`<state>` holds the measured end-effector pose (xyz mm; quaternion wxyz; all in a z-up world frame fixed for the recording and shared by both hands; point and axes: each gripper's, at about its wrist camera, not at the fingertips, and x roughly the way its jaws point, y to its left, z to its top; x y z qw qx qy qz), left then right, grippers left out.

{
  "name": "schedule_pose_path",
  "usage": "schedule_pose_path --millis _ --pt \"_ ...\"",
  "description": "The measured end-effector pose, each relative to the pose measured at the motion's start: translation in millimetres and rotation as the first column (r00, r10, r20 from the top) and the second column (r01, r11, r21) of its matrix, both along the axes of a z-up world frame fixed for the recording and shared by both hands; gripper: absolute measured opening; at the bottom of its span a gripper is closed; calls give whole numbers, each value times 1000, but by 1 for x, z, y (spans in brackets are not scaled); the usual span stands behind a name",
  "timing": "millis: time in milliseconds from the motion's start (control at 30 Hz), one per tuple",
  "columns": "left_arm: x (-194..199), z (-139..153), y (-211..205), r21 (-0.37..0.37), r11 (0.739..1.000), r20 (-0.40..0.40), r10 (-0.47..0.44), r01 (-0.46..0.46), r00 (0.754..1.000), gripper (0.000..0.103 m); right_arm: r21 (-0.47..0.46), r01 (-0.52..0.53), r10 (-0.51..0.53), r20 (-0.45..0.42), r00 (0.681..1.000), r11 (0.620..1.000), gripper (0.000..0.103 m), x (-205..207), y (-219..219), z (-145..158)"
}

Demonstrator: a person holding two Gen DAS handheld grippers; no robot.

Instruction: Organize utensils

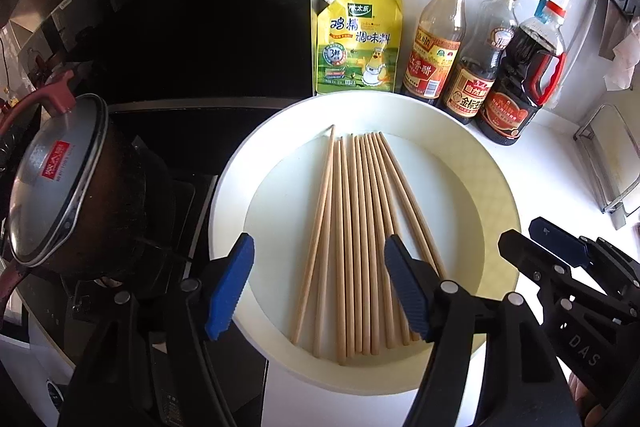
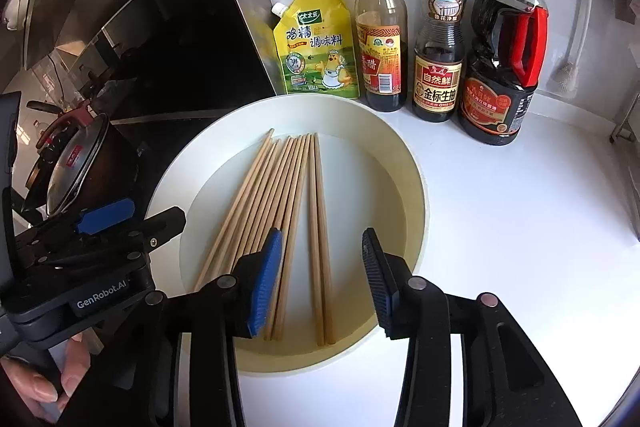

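Nearest, the left gripper (image 1: 320,287) hung over the near rim of a round white tray (image 1: 496,195), jaws wide apart w/ nothing between the pads; blue pads faced inward. The right gripper (image 2: 320,279) was likewise spread apart & empty, poised above the tray's near-right part. In the left wrist view the right gripper showed at the lower right edge, beside the tray; in the right wrist view the left one sat at lower left, w/ a person's fingers (image 2: 44,387) under it.

In the tray lay the wooden chopsticks (image 1: 356,239), approx. a dozen, flat on the bottom, fanned & touching along their lengths. From the right wrist view two (image 2: 322,243) lay slightly apart from the main bunch (image 2: 260,219), on its right side.

Left of the tray sat a dark pot (image 1: 116,203) w/ a glass lid (image 1: 52,175), tilted, on a black stove. Behind the tray, against the white wall: a yellow seasoning pouch (image 1: 356,43), then three bottles – vinegar (image 1: 436,39), soy sauce (image 1: 480,55) & a big dark jug w/ red handle (image 1: 524,83). All stood upright on the white counter (image 2: 520,219).
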<state>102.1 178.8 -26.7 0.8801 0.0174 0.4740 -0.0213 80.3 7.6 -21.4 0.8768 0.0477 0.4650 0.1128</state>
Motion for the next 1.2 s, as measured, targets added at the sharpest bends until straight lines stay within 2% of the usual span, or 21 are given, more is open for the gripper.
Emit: schedule_pose_path --millis 233,400,533,733,800,1200 --pt "-12 9 0 1 1000 28 4 -4 1000 69 -3 1 -1 22 1000 1000 50 -9 0 9" --pt "-17 12 0 0 1000 38 7 -7 999 70 -8 1 0 32 1000 1000 50 -15 -1 12" --pt "-22 17 -1 0 1000 53 14 -14 999 77 -7 -6 7 35 999 1000 54 -16 -1 14" --pt "-26 21 0 2 1000 65 20 -20 998 80 -15 -9 10 36 999 1000 54 -19 1 15" --pt "-27 22 1 1 1000 72 20 -20 997 85 -16 -10 11 34 999 1000 55 -19 2 15" --pt "-31 27 4 2 1000 83 31 -31 996 93 -24 -1 2 37 999 1000 57 -22 1 16"
